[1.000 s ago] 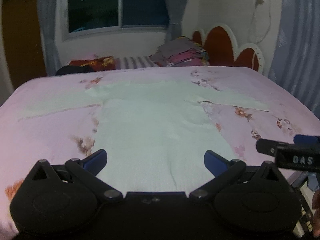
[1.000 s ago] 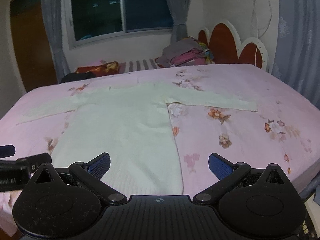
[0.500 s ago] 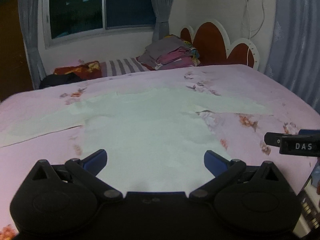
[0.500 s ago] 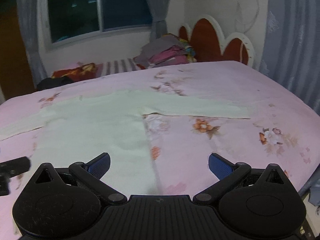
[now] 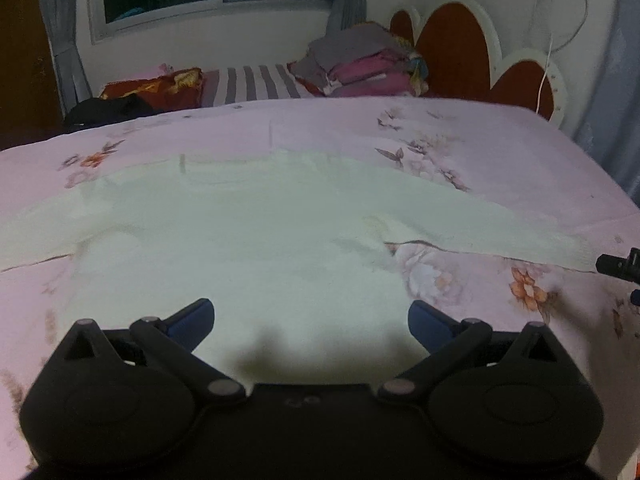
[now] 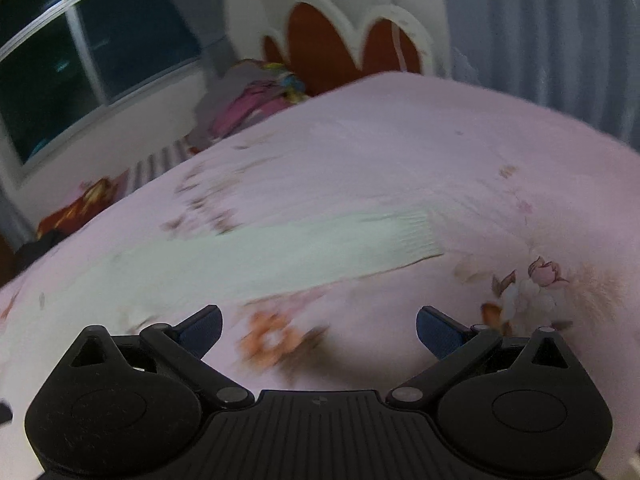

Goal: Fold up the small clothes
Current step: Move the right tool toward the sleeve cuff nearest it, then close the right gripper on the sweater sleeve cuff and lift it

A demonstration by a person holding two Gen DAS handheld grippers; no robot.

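White top (image 5: 248, 240) spread flat on the pink flowery bed (image 5: 500, 152), arms out to both sides; left gripper (image 5: 310, 316) spread wide, over the top's body, holding nothing; right gripper (image 6: 318, 326) spread wide too, above bare sheet just short of the sleeve end (image 6: 400, 236); folded clothes pile (image 5: 360, 64) by the headboard (image 5: 460, 48)
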